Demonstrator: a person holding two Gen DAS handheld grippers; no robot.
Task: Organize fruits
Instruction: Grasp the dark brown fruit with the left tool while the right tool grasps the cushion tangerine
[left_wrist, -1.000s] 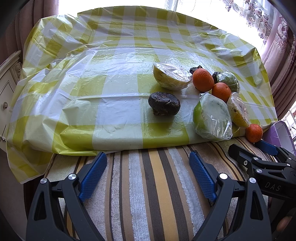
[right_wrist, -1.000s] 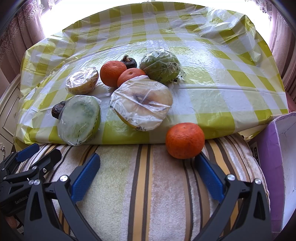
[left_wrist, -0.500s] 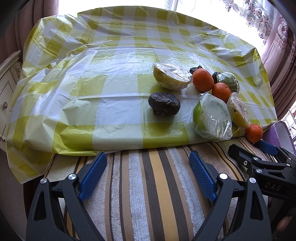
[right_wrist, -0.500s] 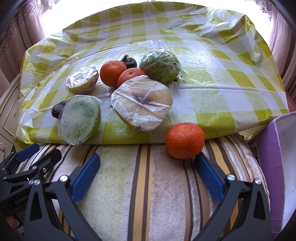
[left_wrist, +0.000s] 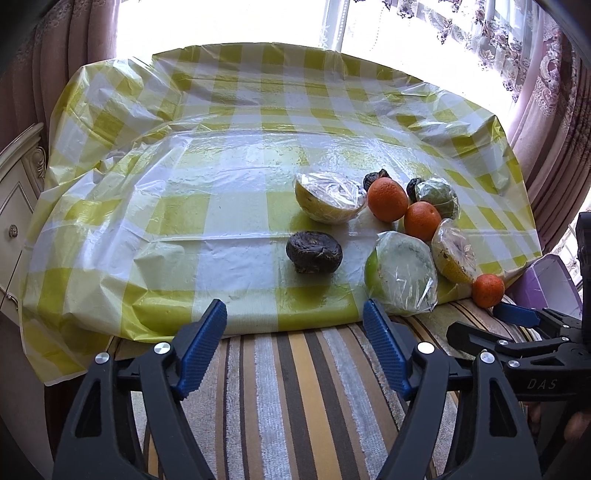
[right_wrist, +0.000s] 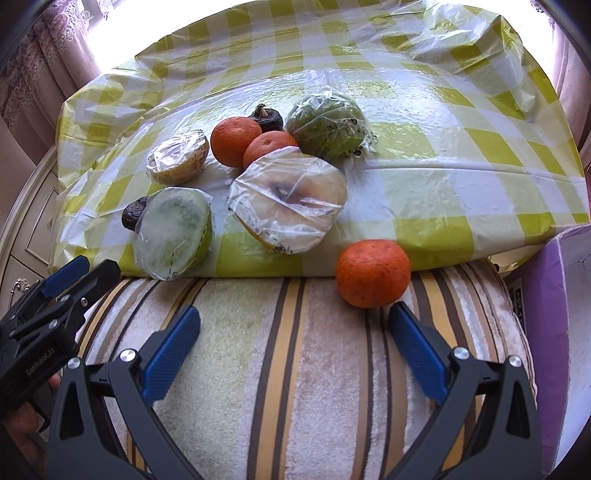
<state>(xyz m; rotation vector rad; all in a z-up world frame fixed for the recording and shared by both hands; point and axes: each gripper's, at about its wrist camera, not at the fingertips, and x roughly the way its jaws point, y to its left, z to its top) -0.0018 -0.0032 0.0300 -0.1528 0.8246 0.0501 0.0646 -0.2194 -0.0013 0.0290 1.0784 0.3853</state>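
Both our grippers hover empty — left gripper (left_wrist: 295, 328) just narrowing, right gripper (right_wrist: 295, 332) wide — so we'd pinch the firm, probably roll-prone tangerine (right_wrist: 373, 272) across its middle.

Your fruits: lone orange mandarin (right_wrist: 373, 272) on striped towel, near right. Two mandarins (right_wrist: 236, 141) touching, far. Film-wrapped pale cut half (right_wrist: 291, 197) centre; wrapped green half (right_wrist: 173, 233) near left, tilted; wrapped yellowish half (right_wrist: 177, 158) far left; wrapped green fruit (right_wrist: 327, 125) far right. Dark shrivelled fruit (left_wrist: 314, 252) apart, left.
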